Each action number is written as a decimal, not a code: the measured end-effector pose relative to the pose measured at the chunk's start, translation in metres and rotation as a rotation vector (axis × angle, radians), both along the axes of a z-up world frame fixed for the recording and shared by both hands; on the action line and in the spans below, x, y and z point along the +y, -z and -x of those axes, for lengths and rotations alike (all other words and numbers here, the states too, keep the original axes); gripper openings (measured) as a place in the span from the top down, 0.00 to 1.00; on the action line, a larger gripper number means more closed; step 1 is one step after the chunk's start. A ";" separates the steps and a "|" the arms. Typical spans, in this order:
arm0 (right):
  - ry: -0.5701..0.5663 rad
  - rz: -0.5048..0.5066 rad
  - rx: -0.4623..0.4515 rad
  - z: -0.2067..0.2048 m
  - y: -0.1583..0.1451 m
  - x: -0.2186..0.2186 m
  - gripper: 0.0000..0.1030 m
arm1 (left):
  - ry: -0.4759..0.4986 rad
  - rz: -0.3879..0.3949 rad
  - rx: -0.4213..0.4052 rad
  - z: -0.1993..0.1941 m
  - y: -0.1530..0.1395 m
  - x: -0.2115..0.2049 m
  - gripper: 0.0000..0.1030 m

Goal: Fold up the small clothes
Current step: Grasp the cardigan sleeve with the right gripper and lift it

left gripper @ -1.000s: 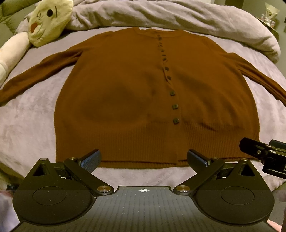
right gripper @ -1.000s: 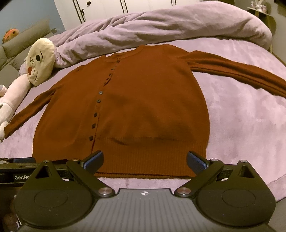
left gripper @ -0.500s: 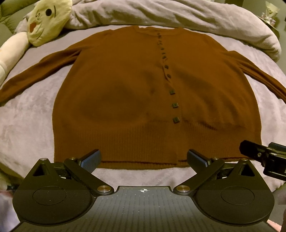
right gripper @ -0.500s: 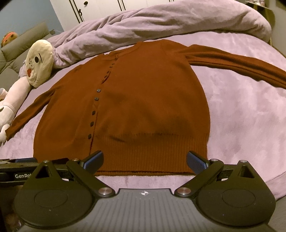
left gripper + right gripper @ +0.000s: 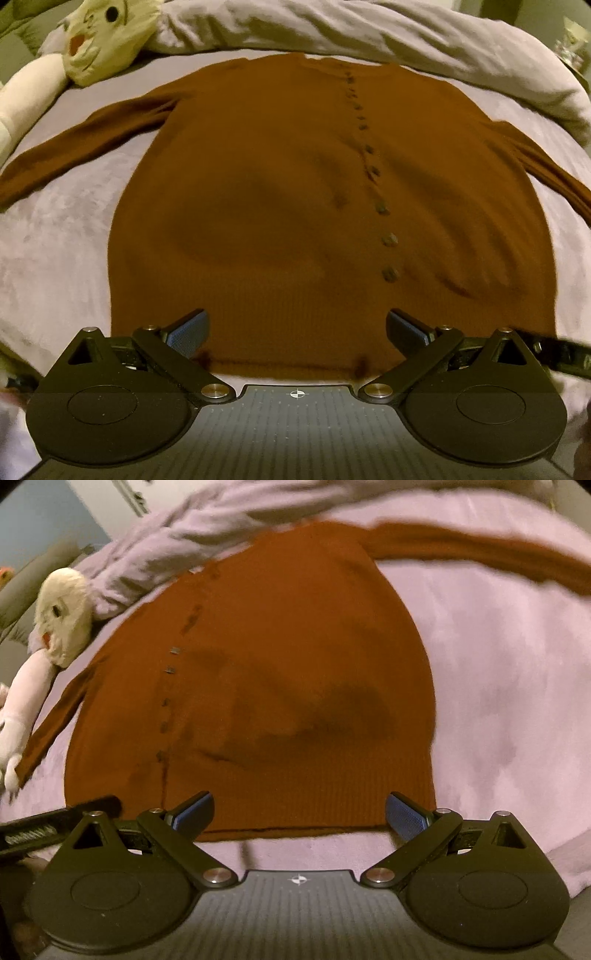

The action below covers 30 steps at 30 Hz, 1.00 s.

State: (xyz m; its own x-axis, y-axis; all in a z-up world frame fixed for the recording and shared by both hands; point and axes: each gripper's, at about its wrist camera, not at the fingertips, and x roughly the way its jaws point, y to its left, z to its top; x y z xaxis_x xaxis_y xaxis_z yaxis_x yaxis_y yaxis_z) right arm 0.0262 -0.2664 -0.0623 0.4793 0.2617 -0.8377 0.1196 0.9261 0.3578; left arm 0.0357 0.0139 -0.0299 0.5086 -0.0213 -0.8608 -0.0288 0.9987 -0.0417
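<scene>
Brown knitted wool covered the middle of both views: a buttoned cardigan lay flat, front side up, on the lilac bed, with both sleeves stretched outward. Compared with half a second before, both cameras had come lower and closer to the hem, and both pictures were blurred, the right wrist view more strongly. The left hand-held gripper was released, its fingers wide apart over the ribbed hem at 6 o'clock, not yet touching the cloth as far as I could tell. The right hand-held gripper was also released, above the same hem near the corner at 4 o'clock. I judged that the first pinch of the hem was about to come, and no fold was made yet. A plush toy rested at 10 o'clock, near the sleeve.
</scene>
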 end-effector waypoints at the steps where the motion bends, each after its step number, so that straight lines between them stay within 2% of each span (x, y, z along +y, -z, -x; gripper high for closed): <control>1: 0.010 -0.013 0.013 -0.001 0.006 -0.004 0.04 | -0.017 -0.002 -0.001 -0.005 0.004 0.004 0.00; 8: 0.029 -0.123 -0.071 0.000 0.024 -0.022 0.04 | -0.109 0.004 0.059 -0.033 0.031 0.021 0.00; 13: -0.028 -0.237 -0.014 -0.014 0.018 -0.046 0.04 | -0.106 -0.003 0.076 -0.038 0.040 0.019 0.00; 14: -0.001 -0.259 -0.041 -0.012 0.010 -0.057 0.04 | -0.104 -0.004 0.077 -0.040 0.040 0.018 0.00; 17: 0.164 -0.224 -0.208 -0.005 -0.014 -0.108 0.04 | -0.107 0.003 0.083 -0.040 0.042 0.019 0.00; 20: 0.473 -0.214 -0.285 0.001 -0.014 -0.190 0.07 | -0.107 0.007 0.086 -0.040 0.044 0.019 0.00; 21: 0.574 -0.232 -0.289 0.004 -0.009 -0.216 0.11 | -0.107 0.007 0.088 -0.041 0.044 0.019 0.00; 23: 0.762 -0.280 -0.280 0.012 0.004 -0.265 0.36 | -0.108 0.010 0.096 -0.043 0.045 0.019 0.00; 25: 0.875 -0.351 -0.295 0.020 0.015 -0.295 0.51 | -0.108 0.013 0.106 -0.046 0.045 0.019 0.00; 27: 0.948 -0.387 -0.303 0.021 0.021 -0.314 0.52 | -0.113 0.023 0.114 -0.049 0.046 0.021 0.00; 30: 1.024 -0.376 -0.326 0.018 0.022 -0.328 0.52 | -0.103 0.017 0.122 -0.051 0.046 0.020 0.00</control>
